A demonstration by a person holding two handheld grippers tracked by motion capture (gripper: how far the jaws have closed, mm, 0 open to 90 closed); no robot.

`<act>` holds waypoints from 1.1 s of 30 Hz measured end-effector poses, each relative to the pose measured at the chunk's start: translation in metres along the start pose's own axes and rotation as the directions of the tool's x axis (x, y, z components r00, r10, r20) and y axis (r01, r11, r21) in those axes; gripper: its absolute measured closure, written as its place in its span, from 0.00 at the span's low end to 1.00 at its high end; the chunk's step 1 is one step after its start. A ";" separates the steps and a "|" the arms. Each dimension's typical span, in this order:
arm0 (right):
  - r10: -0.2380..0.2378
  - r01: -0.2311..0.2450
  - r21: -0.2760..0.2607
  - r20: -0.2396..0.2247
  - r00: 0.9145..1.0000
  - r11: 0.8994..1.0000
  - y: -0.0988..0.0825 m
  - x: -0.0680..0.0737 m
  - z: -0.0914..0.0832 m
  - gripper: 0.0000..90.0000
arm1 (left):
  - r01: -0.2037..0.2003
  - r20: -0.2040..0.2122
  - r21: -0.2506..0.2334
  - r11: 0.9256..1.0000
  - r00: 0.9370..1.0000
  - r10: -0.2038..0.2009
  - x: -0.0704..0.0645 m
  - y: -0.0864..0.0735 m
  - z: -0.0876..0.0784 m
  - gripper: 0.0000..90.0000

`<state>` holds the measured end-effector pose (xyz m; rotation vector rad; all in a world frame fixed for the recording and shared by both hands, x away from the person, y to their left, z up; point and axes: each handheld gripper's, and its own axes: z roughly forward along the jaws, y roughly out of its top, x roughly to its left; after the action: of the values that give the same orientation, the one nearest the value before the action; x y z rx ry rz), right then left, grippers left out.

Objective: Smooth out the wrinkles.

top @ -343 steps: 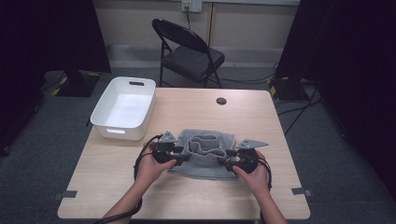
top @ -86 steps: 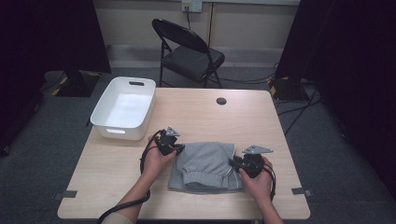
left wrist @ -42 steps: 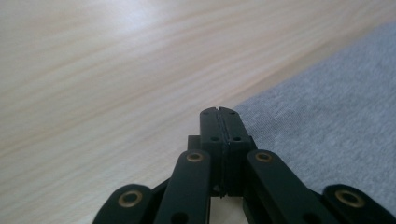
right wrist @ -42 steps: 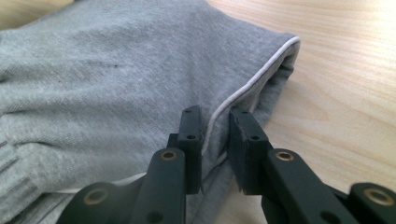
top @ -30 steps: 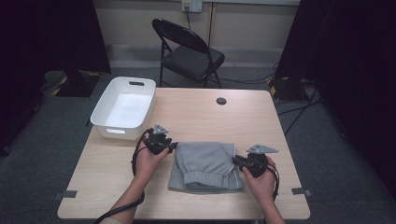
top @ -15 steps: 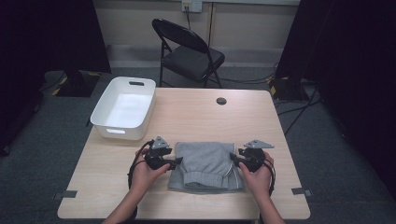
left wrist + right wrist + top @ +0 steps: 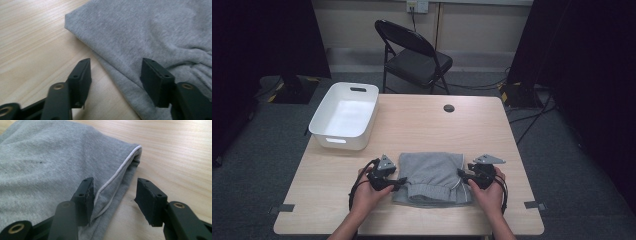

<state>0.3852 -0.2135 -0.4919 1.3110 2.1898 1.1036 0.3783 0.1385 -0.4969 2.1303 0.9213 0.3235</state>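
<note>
Near the table's (image 7: 422, 125) front edge lies a folded grey garment (image 7: 432, 177), a neat rectangle with its elastic waistband toward the person. At the garment's left edge the left gripper (image 7: 398, 182) has its jaws spread wide; in the left gripper view (image 7: 115, 75) they straddle the folded edge, one jaw over bare wood, the other over the cloth. At the garment's right edge the right gripper (image 7: 460, 173) is likewise wide apart; in the right gripper view (image 7: 113, 195) its jaws bracket the side seam with white piping (image 7: 117, 175), neither pinching it. Beyond the garment, bare wood runs to the far edge, broken by a dark round grommet (image 7: 449, 108). Far left of the garment a white bin (image 7: 345, 116) sits at the table's corner. Behind the table stands a black folding chair (image 7: 414, 55).
</note>
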 end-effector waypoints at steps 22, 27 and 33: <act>-0.002 0.002 0.000 -0.055 0.998 1.000 -0.011 0.011 -0.002 0.57 | -0.062 -0.005 0.034 0.997 0.998 0.062 -0.012 -0.008 -0.014 0.59; -0.014 0.015 0.007 -0.057 0.998 1.000 -0.012 0.015 -0.004 0.57 | -0.070 0.003 0.033 0.997 0.998 0.070 -0.014 -0.012 -0.018 0.59; -0.027 0.028 0.017 -0.063 0.998 0.999 -0.012 0.019 -0.006 0.57 | -0.083 -0.002 0.038 0.996 0.997 0.083 -0.019 -0.016 -0.022 0.59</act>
<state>0.3643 -0.2027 -0.4960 1.2658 2.2606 1.1320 0.3459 0.1447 -0.4925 2.2077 0.8486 0.3541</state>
